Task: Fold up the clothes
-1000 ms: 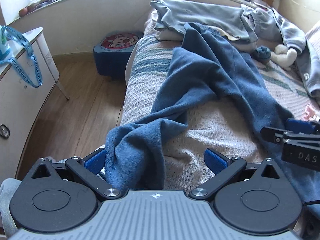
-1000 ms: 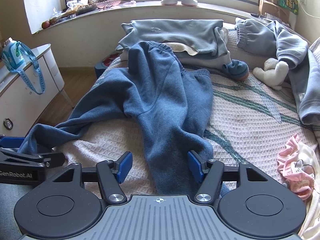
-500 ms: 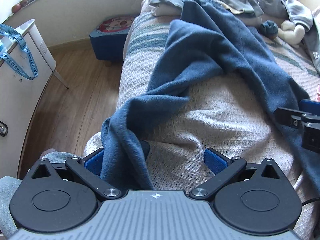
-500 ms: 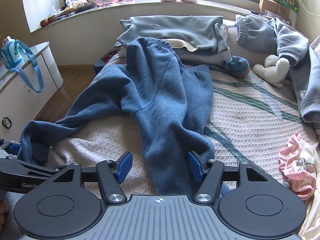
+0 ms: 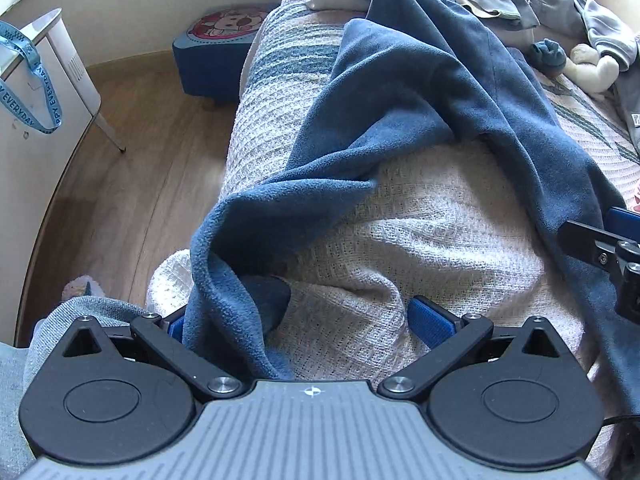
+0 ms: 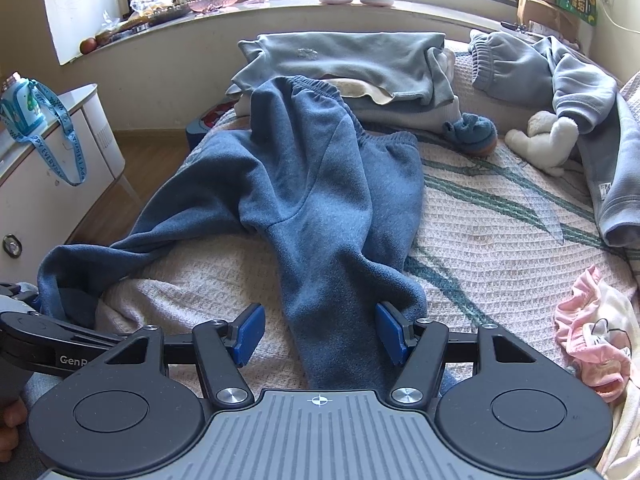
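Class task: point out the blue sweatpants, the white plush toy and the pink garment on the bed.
blue sweatpants point(image 6: 320, 184): right wrist view, seat area.
white plush toy point(image 6: 546, 142): right wrist view, its body.
pink garment point(image 6: 588, 328): right wrist view, crumpled middle.

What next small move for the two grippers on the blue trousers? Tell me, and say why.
Probably close both grippers. The right gripper stands open astride one leg end of the blue trousers; the left gripper is open with the other leg end beside its left pad. Neither pinches cloth yet.

Blue fleece trousers lie unfolded on the bed, elastic waistband at the far end, legs splayed toward the near edge. One leg's cuff droops over the bed's corner.
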`<action>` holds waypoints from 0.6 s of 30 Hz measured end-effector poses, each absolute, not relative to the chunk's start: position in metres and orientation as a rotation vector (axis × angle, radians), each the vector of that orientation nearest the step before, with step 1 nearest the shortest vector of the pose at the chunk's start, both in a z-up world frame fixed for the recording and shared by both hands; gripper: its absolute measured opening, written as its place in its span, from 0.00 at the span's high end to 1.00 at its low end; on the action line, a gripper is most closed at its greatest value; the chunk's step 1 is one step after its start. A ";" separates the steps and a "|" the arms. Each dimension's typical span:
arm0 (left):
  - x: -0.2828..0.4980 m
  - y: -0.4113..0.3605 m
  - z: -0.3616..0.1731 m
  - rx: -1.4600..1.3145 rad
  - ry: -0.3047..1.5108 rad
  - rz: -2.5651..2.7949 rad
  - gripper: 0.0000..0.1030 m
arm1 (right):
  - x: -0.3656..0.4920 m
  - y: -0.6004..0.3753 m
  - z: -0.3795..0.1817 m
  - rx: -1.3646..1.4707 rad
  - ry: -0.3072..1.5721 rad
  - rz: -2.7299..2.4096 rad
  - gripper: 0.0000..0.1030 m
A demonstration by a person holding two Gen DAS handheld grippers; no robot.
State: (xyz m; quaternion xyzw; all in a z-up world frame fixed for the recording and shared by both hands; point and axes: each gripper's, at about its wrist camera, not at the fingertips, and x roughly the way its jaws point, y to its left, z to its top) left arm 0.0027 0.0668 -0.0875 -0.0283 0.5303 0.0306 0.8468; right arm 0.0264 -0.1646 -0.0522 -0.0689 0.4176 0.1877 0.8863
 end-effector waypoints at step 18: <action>0.006 0.071 -0.090 -0.105 1.132 0.051 0.00 | 0.027 -0.165 -0.053 -0.139 0.871 0.389 0.40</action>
